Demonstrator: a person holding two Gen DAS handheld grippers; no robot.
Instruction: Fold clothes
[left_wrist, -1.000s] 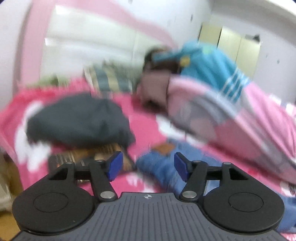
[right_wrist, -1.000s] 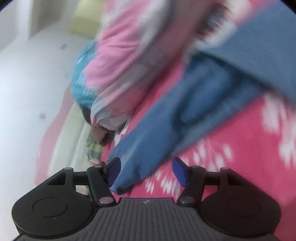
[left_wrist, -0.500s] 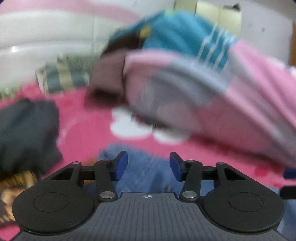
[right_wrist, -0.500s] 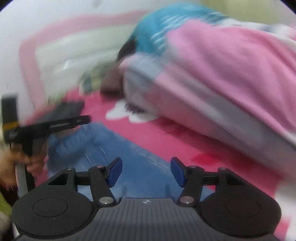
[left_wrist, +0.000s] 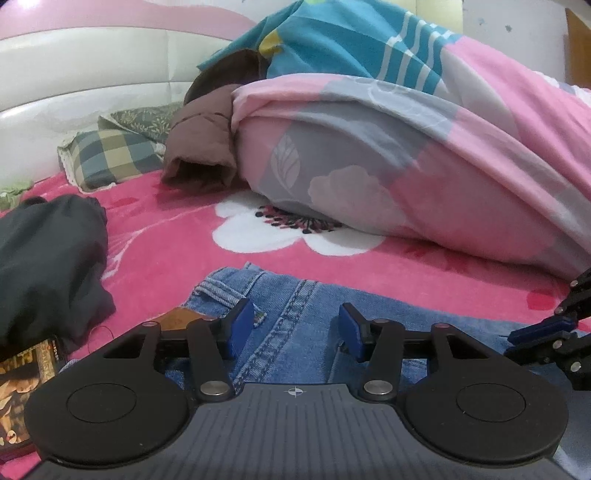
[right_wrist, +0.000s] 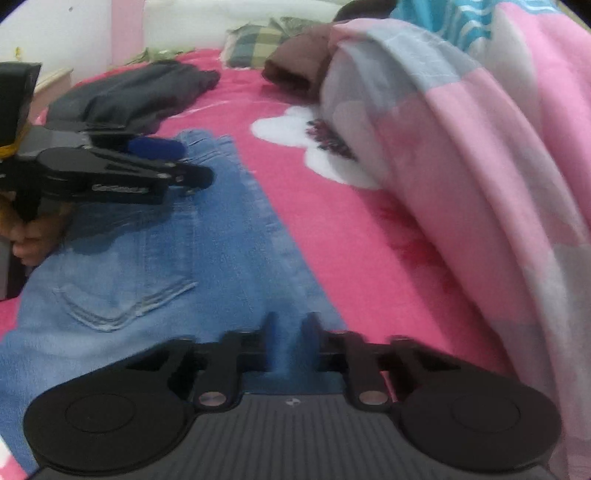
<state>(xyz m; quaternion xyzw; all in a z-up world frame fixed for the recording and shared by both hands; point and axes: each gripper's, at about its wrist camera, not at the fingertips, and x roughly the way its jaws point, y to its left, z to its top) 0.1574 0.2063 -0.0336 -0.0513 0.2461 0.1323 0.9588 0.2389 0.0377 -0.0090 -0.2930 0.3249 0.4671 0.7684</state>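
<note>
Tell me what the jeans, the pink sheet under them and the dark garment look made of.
Jeans: blue denim, faded, with raised double stitching.
Pink sheet: seemingly plush fleece, matte and fuzzy, printed with white flowers.
Dark garment: thin, smooth, slightly shiny cloth, possibly synthetic; hard to tell.

Right gripper (right_wrist: 290, 332) now apparently pinching jeans (right_wrist: 155, 266).

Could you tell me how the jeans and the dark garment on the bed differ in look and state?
The jeans are faded blue denim with visible seams and a pocket, spread flat; the dark garment is plain charcoal and bunched in a heap. The jeans lie under the grippers, while the dark garment sits off to the side, untouched. Both rest on the pink flowered blanket.
</note>
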